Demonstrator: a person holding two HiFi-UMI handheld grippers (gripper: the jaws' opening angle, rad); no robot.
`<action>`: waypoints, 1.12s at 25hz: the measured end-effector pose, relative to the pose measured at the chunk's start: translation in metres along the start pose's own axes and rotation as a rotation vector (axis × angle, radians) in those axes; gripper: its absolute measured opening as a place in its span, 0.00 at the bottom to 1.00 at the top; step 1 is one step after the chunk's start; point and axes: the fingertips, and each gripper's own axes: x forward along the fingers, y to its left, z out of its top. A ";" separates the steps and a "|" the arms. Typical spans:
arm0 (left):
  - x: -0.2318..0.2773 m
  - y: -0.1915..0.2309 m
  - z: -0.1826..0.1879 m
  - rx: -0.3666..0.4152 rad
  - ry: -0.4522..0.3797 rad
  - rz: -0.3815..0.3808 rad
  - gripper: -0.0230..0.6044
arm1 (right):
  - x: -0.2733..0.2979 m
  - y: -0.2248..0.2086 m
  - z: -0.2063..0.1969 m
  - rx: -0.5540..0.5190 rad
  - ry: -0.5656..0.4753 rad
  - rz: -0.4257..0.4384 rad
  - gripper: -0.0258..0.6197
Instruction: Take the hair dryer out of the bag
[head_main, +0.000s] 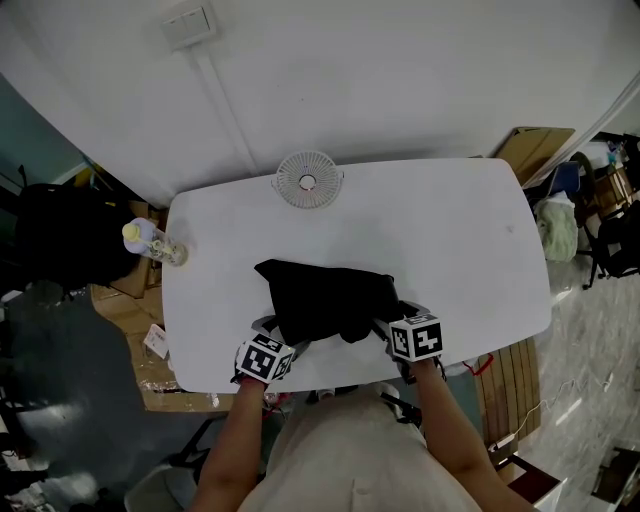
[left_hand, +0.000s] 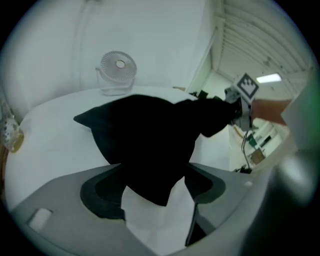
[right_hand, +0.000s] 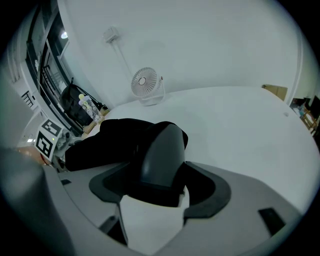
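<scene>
Bottle: a small clear bottle (head_main: 160, 245) with a yellow top stands at the left edge of the white desk (head_main: 450, 230).
Left gripper: the left gripper (left_hand: 152, 194) is at the bag's near left corner, its jaws released and wide apart. A black flap of cloth hangs between them, unpinched.
Fan: a small white fan (head_main: 307, 180) stands upright at the desk's far edge, behind the bag.
Bag: the black bag (head_main: 325, 295) lies crumpled in the middle of the desk, between the two grippers.
Hair dryer: the dark grey hair dryer (right_hand: 160, 155) pokes out of the bag's right end, black cloth around its base.
Right gripper: the right gripper (right_hand: 152, 195) is at the bag's near right corner, its jaws grasping the hair dryer.
</scene>
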 end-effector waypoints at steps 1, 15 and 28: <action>0.008 0.000 -0.006 0.051 0.039 0.018 0.59 | 0.000 0.000 0.000 0.000 0.002 0.000 0.58; -0.003 0.002 -0.013 -0.102 0.075 0.170 0.09 | -0.005 -0.007 0.002 0.058 -0.052 -0.033 0.58; -0.070 0.018 -0.017 -0.332 -0.065 0.226 0.09 | -0.020 -0.034 0.017 0.126 -0.137 -0.113 0.58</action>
